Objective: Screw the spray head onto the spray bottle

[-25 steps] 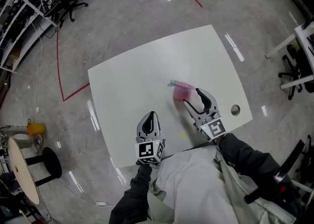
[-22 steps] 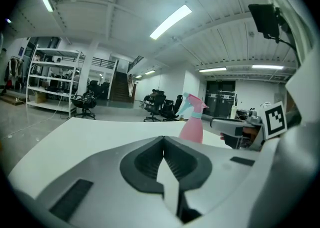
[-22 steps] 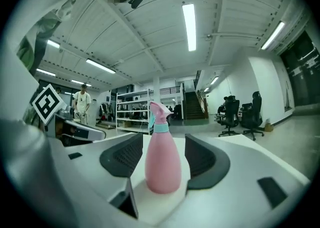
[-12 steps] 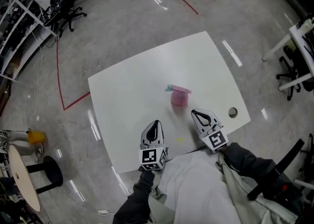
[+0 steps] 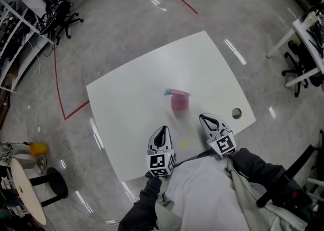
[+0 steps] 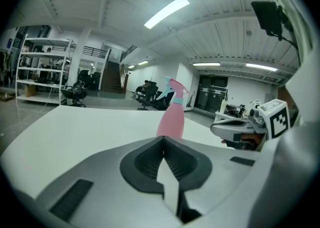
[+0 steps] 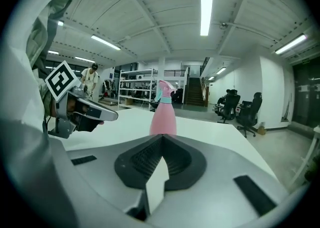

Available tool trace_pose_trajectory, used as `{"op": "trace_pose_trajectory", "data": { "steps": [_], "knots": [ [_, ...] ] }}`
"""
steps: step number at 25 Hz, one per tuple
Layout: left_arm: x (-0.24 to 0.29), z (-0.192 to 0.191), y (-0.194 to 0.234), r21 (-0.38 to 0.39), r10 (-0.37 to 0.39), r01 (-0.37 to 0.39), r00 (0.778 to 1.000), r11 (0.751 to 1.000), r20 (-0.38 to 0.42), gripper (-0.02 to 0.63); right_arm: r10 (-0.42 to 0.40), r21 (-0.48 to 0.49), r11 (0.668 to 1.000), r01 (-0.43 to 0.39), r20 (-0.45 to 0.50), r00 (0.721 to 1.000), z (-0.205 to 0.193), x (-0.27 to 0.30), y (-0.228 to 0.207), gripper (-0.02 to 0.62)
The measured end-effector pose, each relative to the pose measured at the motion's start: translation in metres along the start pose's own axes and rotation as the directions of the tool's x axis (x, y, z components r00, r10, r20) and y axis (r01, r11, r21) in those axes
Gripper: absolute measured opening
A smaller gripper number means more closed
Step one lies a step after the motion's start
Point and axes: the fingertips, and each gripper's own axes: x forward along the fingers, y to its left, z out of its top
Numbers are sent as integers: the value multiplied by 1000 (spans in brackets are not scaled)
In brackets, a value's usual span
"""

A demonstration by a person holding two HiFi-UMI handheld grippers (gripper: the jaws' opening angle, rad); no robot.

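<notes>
A pink spray bottle (image 5: 178,101) stands upright near the middle of the white table (image 5: 126,98), with its pink and teal spray head (image 5: 171,92) on top. Nothing holds it. My left gripper (image 5: 162,130) is shut and empty near the table's front edge, pointing at the bottle. My right gripper (image 5: 204,118) is shut and empty, a short way in front of the bottle and to its right. In the left gripper view the bottle (image 6: 171,117) rises beyond the closed jaws, and the right gripper (image 6: 235,127) shows at the right. The right gripper view shows the bottle (image 7: 163,116) straight ahead and the left gripper (image 7: 95,113) at the left.
A round cable hole (image 5: 236,113) lies near the table's right corner and a small yellow mark (image 5: 182,144) near the front edge. Red tape lines (image 5: 71,108) cross the floor. Office chairs (image 5: 63,14), shelving and a small round table (image 5: 28,189) stand around.
The right gripper was open around the bottle; it has let go, drawn back toward the front edge and closed. The left gripper has drifted slightly. The bottle stands free.
</notes>
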Motion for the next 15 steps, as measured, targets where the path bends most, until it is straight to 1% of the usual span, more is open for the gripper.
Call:
{"op": "trace_pose_trajectory", "data": {
  "steps": [4, 9, 15],
  "knots": [
    [2, -3, -3, 9, -11, 11, 1000, 1000, -21, 6, -13, 10, 1000, 13, -1, 1000, -5, 0, -3, -6],
    [3, -11, -1, 22, -3, 4, 998, 1000, -61, 6, 0, 38, 999, 1, -25, 1000, -10, 2, 0, -6],
    [0, -17, 5, 20, -4, 6, 996, 1000, -84, 6, 3, 67, 998, 0, -45, 999, -20, 6, 5, -6]
  ]
}}
